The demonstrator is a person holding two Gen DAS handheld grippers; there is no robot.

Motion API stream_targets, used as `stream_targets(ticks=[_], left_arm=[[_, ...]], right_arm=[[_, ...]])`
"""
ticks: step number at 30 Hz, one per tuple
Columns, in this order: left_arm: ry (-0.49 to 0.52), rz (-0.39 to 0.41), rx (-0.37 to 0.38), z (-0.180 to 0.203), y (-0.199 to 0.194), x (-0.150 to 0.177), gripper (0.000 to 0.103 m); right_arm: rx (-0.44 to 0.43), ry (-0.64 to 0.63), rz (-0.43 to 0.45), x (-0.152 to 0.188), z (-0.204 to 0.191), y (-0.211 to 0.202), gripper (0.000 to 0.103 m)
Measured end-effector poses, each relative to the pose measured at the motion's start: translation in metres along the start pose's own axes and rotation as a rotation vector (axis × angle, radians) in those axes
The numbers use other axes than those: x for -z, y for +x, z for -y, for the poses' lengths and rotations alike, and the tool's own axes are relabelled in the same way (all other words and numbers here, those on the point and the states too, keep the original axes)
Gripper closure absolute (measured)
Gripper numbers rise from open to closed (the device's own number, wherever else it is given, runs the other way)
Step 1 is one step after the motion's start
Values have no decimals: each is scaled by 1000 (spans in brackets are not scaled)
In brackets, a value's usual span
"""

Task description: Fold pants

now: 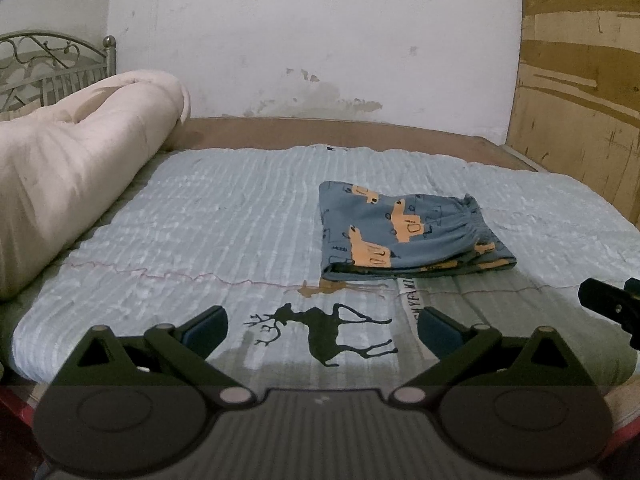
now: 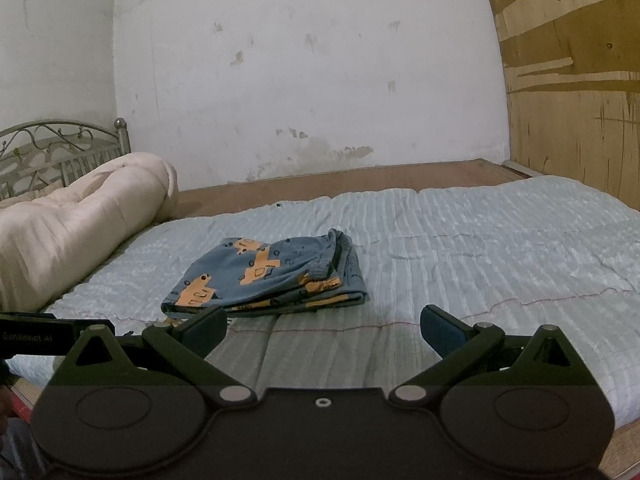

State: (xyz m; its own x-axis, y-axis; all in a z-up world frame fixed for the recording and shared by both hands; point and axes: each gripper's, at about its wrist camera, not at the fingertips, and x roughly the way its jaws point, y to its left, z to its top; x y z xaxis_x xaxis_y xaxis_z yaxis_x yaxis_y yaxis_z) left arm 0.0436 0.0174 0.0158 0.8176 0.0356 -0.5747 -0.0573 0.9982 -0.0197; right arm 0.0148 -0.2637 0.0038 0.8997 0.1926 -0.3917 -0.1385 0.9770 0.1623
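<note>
On the light blue quilt (image 1: 208,216) covering the bed, the pants (image 1: 408,232), blue with orange vehicle prints, lie folded into a compact stack, elastic waistband toward the right. Both tongs hang near the bed's front edge, apart from the pants: the left tongs (image 1: 322,326) spread wide and empty above a black deer print (image 1: 324,332), the right tongs (image 2: 324,328) equally wide and empty. A rolled cream comforter (image 1: 76,192) rests along the left side

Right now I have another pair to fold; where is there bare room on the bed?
Bare quilt lies right of the folded pants, up to the wooden panel. More lies between the pants and the rolled comforter. The comforter crowds the far left.
</note>
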Motion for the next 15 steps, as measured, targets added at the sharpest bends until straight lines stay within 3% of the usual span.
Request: stream_targets(ticks=[15], left_arm=[[-9, -29, 5, -2, 9, 1, 0]], right_arm=[[1, 6, -26, 3, 1, 7, 1]])
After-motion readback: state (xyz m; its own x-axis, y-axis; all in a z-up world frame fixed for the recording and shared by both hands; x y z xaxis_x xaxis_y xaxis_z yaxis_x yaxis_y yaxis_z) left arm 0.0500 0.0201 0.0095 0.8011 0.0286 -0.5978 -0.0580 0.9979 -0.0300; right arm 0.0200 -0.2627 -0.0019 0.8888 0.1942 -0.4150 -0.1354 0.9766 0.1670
